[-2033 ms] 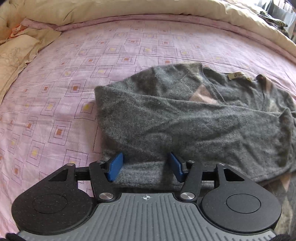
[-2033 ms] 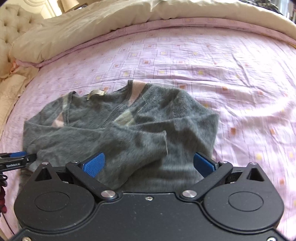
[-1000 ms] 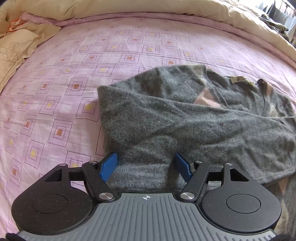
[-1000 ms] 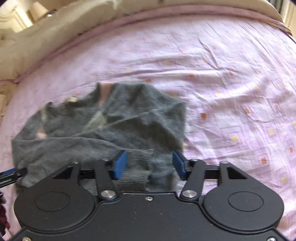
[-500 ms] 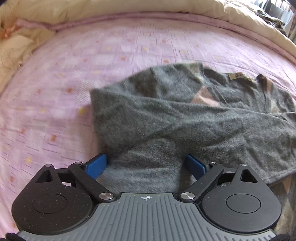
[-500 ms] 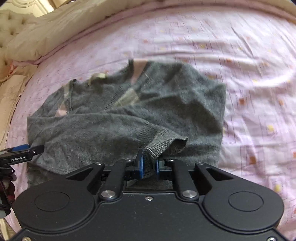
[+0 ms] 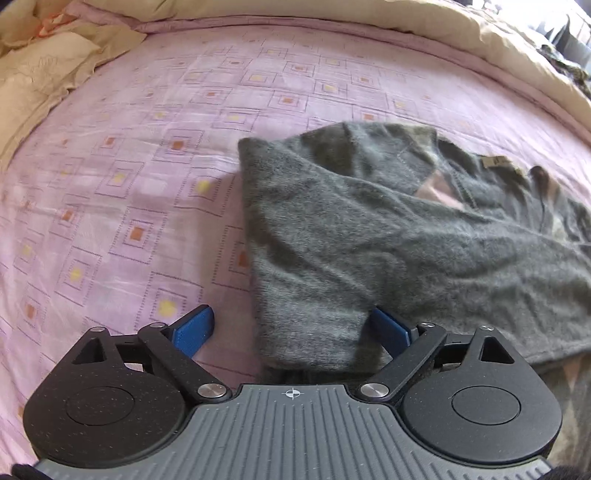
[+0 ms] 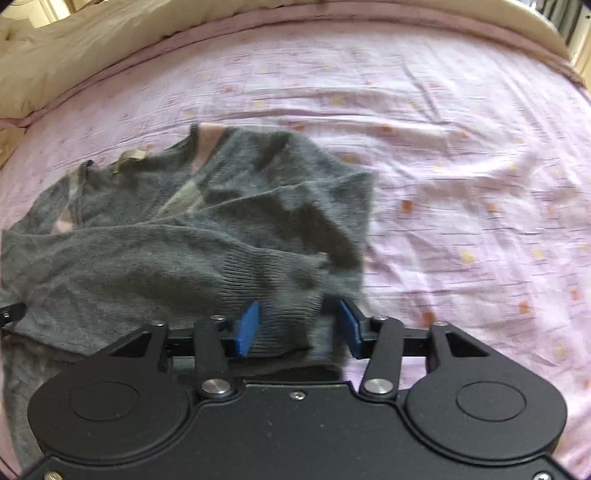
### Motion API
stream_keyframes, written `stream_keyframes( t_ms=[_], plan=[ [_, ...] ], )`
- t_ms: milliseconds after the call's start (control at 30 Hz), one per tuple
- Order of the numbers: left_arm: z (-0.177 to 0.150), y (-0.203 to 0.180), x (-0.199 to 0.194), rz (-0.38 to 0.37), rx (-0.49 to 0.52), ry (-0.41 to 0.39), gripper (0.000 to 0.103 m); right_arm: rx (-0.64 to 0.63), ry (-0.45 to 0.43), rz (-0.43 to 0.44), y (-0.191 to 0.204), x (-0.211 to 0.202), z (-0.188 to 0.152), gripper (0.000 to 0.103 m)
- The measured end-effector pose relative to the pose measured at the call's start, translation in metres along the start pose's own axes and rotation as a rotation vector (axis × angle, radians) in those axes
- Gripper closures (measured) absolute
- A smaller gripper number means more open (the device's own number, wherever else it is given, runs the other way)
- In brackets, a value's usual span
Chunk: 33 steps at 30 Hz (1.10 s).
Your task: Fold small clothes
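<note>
A small grey knit sweater [image 7: 388,236] with pink patches lies on the pink patterned bed sheet [image 7: 129,166], its sleeves folded across the body. My left gripper [image 7: 291,328] is open, its blue fingers astride the sweater's near left corner. In the right wrist view the same sweater [image 8: 177,229] fills the left half, with a ribbed cuff [image 8: 284,280] lying on top near me. My right gripper [image 8: 299,325] is open, and the cuff and hem fabric sit between its blue fingers without being pinched.
A beige quilt [image 7: 332,14] runs along the far edge of the bed, with a cream pillow [image 7: 33,74] at the far left. Bare wrinkled sheet [image 8: 480,184] stretches to the right of the sweater. The tip of the other gripper [image 8: 9,314] shows at the left edge.
My right gripper was shut on the cuff half a second ago and now stands open, the cuff dropped on the sweater. My left gripper stays open and has shifted left over the corner.
</note>
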<state>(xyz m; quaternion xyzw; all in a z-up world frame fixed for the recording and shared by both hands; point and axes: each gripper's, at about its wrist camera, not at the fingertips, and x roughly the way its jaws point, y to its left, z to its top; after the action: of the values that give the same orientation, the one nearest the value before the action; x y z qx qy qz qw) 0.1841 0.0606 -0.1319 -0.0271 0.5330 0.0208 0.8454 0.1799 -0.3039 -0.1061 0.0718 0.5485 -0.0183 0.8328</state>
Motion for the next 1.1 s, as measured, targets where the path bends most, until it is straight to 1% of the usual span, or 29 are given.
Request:
stream_keyframes(
  t_ms=[67, 133, 200, 233, 267, 333, 400, 467, 533, 733, 900, 1000, 1100],
  plan=[
    [-0.001, 0.000, -0.002, -0.001, 0.012, -0.003, 0.009, 0.033, -0.001, -0.031, -0.009, -0.004, -0.004, 0.046],
    [-0.001, 0.001, -0.003, 0.003, 0.007, 0.000, 0.009, 0.058, -0.010, -0.039, -0.017, -0.011, -0.009, 0.046],
    [-0.001, 0.002, -0.005, 0.010, -0.002, 0.000, 0.009, 0.056, -0.020, -0.039, -0.021, -0.020, -0.013, 0.045],
    [-0.001, 0.003, -0.008, 0.008, -0.007, -0.003, 0.010, 0.053, -0.024, -0.029, -0.022, -0.025, -0.017, 0.041],
    [-0.001, 0.004, -0.009, 0.004, -0.012, -0.008, 0.010, 0.050, -0.029, -0.012, -0.024, -0.029, -0.020, 0.034],
    [-0.006, 0.005, -0.016, -0.016, -0.014, -0.015, 0.010, 0.038, -0.034, 0.028, -0.024, -0.038, -0.028, 0.027],
    [-0.015, 0.007, -0.027, -0.051, -0.012, -0.015, 0.010, 0.013, -0.018, 0.057, -0.021, -0.043, -0.038, 0.026],
    [-0.027, 0.010, -0.036, -0.082, -0.007, -0.007, 0.010, -0.007, 0.011, 0.086, -0.019, -0.045, -0.050, 0.021],
    [-0.041, 0.012, -0.046, -0.096, 0.007, 0.004, 0.010, -0.018, 0.036, 0.113, -0.016, -0.046, -0.062, 0.018],
    [-0.086, 0.014, -0.070, -0.084, 0.041, 0.036, 0.010, -0.073, 0.096, 0.147, -0.007, -0.053, -0.103, 0.011],
    [-0.119, 0.015, -0.082, -0.075, 0.047, 0.066, 0.010, -0.150, 0.130, 0.147, -0.004, -0.056, -0.132, 0.007],
    [-0.135, 0.015, -0.086, -0.068, 0.054, 0.085, 0.010, -0.190, 0.152, 0.146, -0.003, -0.058, -0.147, 0.007],
    [-0.153, 0.013, -0.091, -0.071, 0.080, 0.101, 0.010, -0.223, 0.165, 0.164, -0.001, -0.060, -0.163, 0.007]
  ],
)
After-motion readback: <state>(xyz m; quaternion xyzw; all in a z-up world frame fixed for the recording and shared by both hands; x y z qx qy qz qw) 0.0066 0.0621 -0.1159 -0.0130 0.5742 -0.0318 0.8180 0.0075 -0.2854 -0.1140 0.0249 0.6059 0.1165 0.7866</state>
